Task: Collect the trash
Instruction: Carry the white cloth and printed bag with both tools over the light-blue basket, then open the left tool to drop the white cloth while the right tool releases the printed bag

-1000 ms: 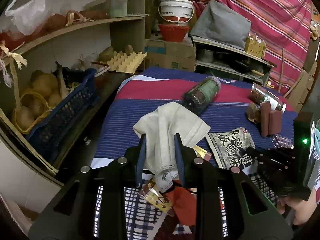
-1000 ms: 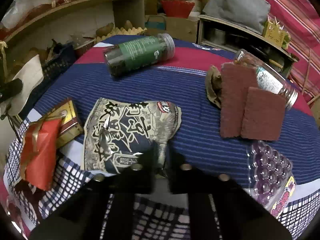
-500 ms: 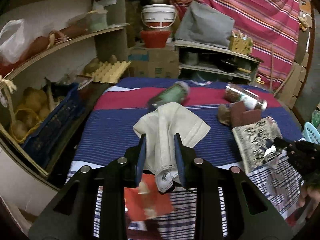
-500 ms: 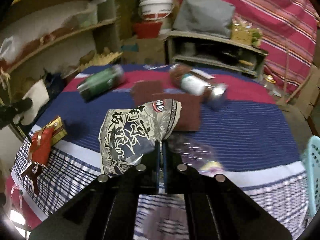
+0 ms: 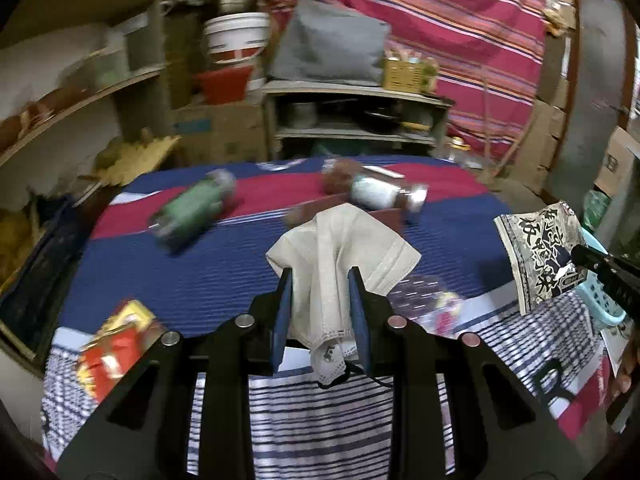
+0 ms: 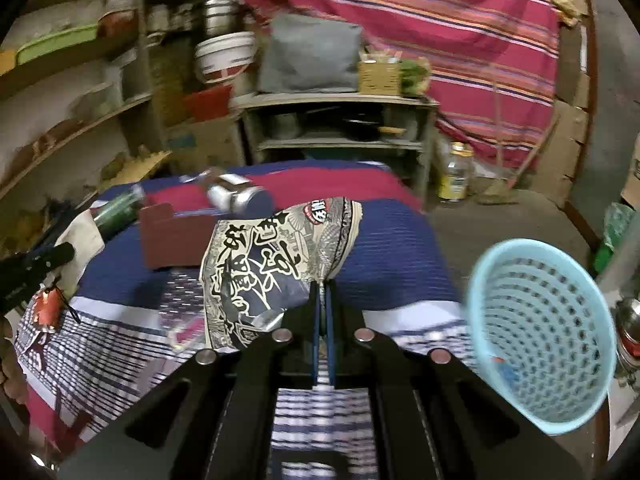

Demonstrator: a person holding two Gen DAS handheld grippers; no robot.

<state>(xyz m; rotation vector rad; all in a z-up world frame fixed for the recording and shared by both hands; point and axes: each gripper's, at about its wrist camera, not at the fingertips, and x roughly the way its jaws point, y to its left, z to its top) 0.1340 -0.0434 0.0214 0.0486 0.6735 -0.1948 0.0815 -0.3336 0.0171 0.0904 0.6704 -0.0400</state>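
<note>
My left gripper (image 5: pixel 320 276) is shut on a crumpled white face mask (image 5: pixel 340 252) that sticks up between its fingers, held above the striped tablecloth. My right gripper (image 6: pixel 322 286) is shut on the edge of a black-and-cream printed snack wrapper (image 6: pixel 276 260), lifted off the table; the same wrapper (image 5: pixel 536 252) shows at the right of the left wrist view. A light blue perforated basket (image 6: pixel 536 332) stands just right of the table, close to the right gripper. A red and gold wrapper (image 5: pixel 112 344) lies near the table's front left.
On the table (image 5: pixel 180 280) lie a green-labelled jar (image 5: pixel 192 208), a second jar (image 5: pixel 380 194), brown pads (image 6: pixel 172 236) and a clear blister pack (image 5: pixel 432 300). Shelves (image 5: pixel 80 100) crowd the left side. A low shelf unit (image 6: pixel 340 128) stands behind the table.
Both grippers have swung to the right, carrying the mask and the wrapper. The wrapper has come up off the table, and the blue basket has come into the right wrist view.
</note>
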